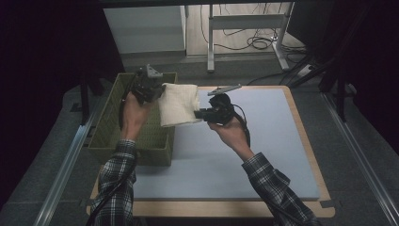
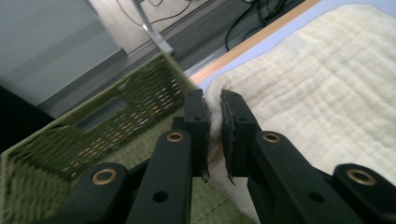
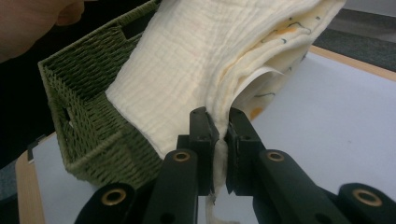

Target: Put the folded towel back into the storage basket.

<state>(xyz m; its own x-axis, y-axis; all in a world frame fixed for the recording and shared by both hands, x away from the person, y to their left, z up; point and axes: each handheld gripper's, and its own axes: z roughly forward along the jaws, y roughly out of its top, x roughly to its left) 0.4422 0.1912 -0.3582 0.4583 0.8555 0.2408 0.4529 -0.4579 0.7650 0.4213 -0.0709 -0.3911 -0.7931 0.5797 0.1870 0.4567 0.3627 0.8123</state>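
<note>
Both grippers are up off the table and the cloth (image 1: 178, 104) hangs between them, a folded cream piece held in the air. The left gripper (image 1: 157, 92) has its corner at the cloth's ten o'clock, jaws closed tight on the edge; in the left gripper view that edge is pinched flat between the pads (image 2: 232, 135), with the rest of the cloth (image 2: 322, 93) spreading away toward two o'clock. The right gripper (image 1: 197, 113) is clamped on the cloth at its four o'clock corner; in the right gripper view the folded layers (image 3: 205, 60) rise from the jaws toward twelve, a printed inner layer peeking out at the fold on the right. The cloth sits straddling the basket (image 1: 106, 127) and the mat (image 1: 263, 141): its left part is over the basket's right rim, its right part over the blue mat. The green woven basket stands at the mat's nine o'clock side, on the left end of the table (image 1: 306, 127), and it shows behind the cloth in the right gripper view (image 3: 88, 116) and under the jaws in the left gripper view (image 2: 116, 116). The left hand (image 1: 134, 113) comes up from six o'clock over the basket, and the right hand (image 1: 230, 132) reaches in from five o'clock over the mat, both sleeves plaid.
</note>
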